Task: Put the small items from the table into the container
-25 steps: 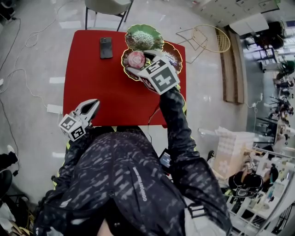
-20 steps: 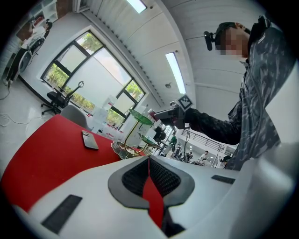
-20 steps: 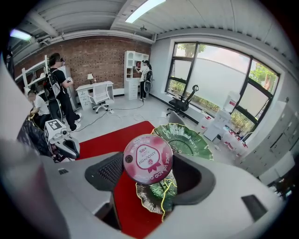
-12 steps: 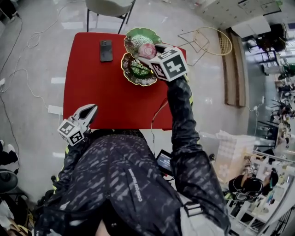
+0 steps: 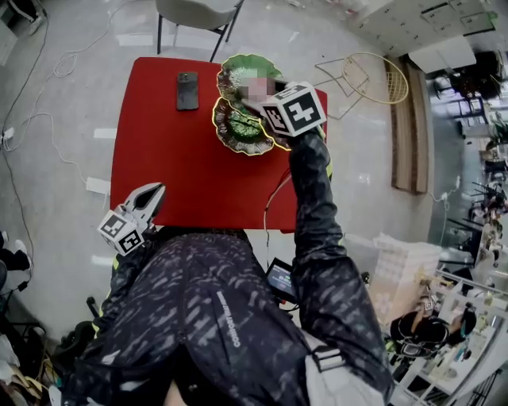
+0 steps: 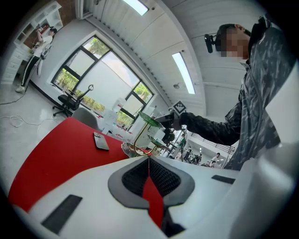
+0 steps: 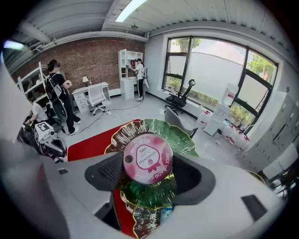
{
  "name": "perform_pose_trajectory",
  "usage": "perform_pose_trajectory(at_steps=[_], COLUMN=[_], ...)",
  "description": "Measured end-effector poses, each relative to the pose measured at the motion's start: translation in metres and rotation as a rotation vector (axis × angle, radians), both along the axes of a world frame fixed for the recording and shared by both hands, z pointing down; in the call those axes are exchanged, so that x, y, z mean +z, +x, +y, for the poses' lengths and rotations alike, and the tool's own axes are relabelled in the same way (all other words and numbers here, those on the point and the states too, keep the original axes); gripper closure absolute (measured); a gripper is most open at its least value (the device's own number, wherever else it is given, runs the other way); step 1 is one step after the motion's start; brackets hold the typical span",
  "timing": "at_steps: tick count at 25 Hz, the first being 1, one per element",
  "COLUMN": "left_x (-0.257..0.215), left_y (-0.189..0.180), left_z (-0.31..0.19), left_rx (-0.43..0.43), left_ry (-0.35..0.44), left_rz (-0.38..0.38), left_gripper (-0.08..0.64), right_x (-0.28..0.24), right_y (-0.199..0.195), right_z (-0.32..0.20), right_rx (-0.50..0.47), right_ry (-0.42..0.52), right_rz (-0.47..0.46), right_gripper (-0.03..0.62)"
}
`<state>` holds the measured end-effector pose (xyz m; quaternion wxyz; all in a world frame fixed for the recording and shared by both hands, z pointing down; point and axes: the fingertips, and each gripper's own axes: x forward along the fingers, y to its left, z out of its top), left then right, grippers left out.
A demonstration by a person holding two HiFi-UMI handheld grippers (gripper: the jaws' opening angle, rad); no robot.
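A round pink sealed cup [image 7: 148, 156] sits between the jaws of my right gripper [image 7: 148, 173], which is shut on it. The cup hangs just over the top green leaf-shaped dish [image 7: 184, 140] of a tiered gold-rimmed stand [image 5: 238, 127] at the back right of the red table [image 5: 175, 166]. In the head view a mosaic patch covers the cup, beside my right gripper [image 5: 262, 93]. My left gripper [image 5: 156, 191] is shut on nothing, low over the table's front left edge. Its closed pads [image 6: 161, 179] fill the left gripper view, with the stand [image 6: 150, 122] beyond.
A black phone [image 5: 187, 90] lies flat on the table's back left part, left of the stand. A chair [image 5: 198, 12] stands behind the table. A gold wire basket [image 5: 373, 75] lies on the floor to the right. Cables run along the floor on the left.
My right gripper has carried the pink cup away from me and up, from the lower dish to over the top dish. The left gripper has stayed about where it was.
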<state>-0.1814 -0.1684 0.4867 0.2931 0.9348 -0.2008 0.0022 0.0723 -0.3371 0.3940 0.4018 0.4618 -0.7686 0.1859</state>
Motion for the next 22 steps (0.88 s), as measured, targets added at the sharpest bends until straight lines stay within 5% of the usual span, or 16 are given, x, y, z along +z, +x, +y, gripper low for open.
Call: perform_pose_trajectory(at_steps=[22], left_x=[0.001], left_y=[-0.009], left_z=[0.007], left_rx=[-0.071], left_ry=[0.000], left_rz=[-0.022], left_gripper=[0.548], right_x=[0.014], right_y=[-0.001], right_z=[-0.027], right_rx=[-0.026], right_ry=[-0.003], right_rz=[-0.040], right_gripper=[0.255])
